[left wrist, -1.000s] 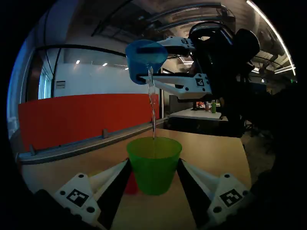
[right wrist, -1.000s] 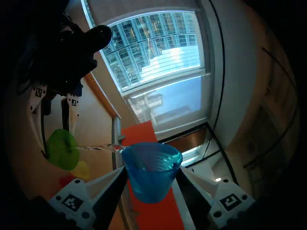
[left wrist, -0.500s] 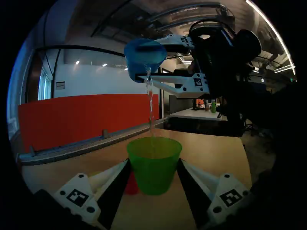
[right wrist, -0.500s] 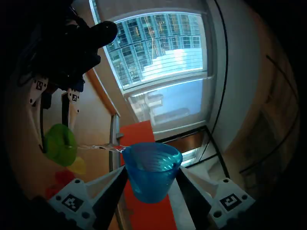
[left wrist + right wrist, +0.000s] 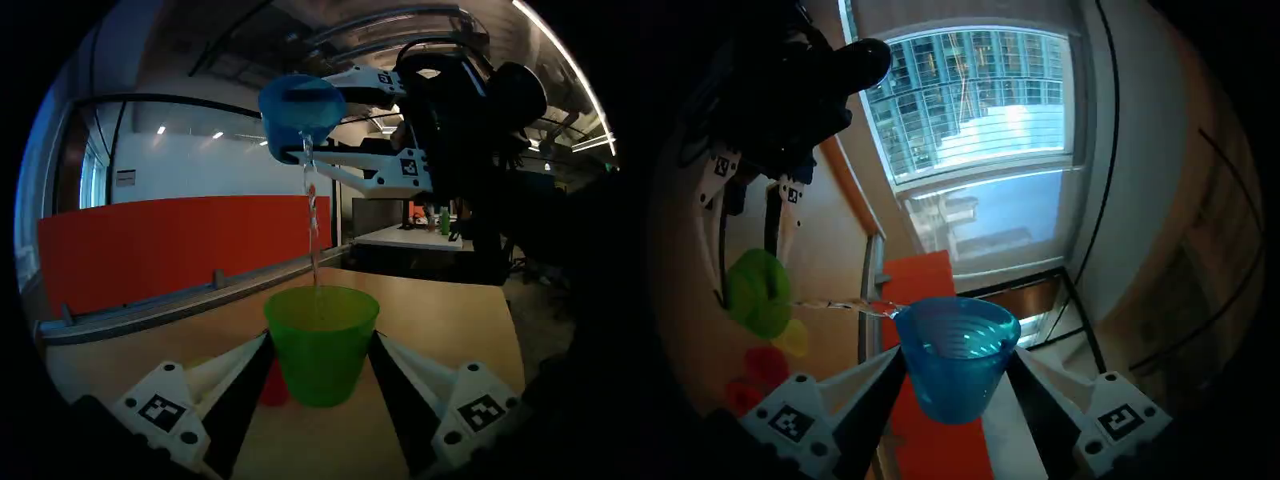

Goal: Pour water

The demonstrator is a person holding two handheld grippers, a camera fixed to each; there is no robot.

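Note:
My left gripper is shut on an upright green cup just above the wooden table. Above it hangs a blue cup, tipped on its side between the white fingers of my right gripper. A thin stream of water falls from the blue cup's rim into the green cup. In the right gripper view, my right gripper is shut on the blue cup, and the water stream runs sideways to the green cup held by the left gripper's white fingers.
A red cup stands on the table behind the green one; a yellow cup and two red cups lie near it. An orange partition with a metal rail lines the table's far edge. A large window faces buildings.
The blue cup has tipped a little further and risen slightly; the stream keeps falling into the green cup. The green cup stays in place.

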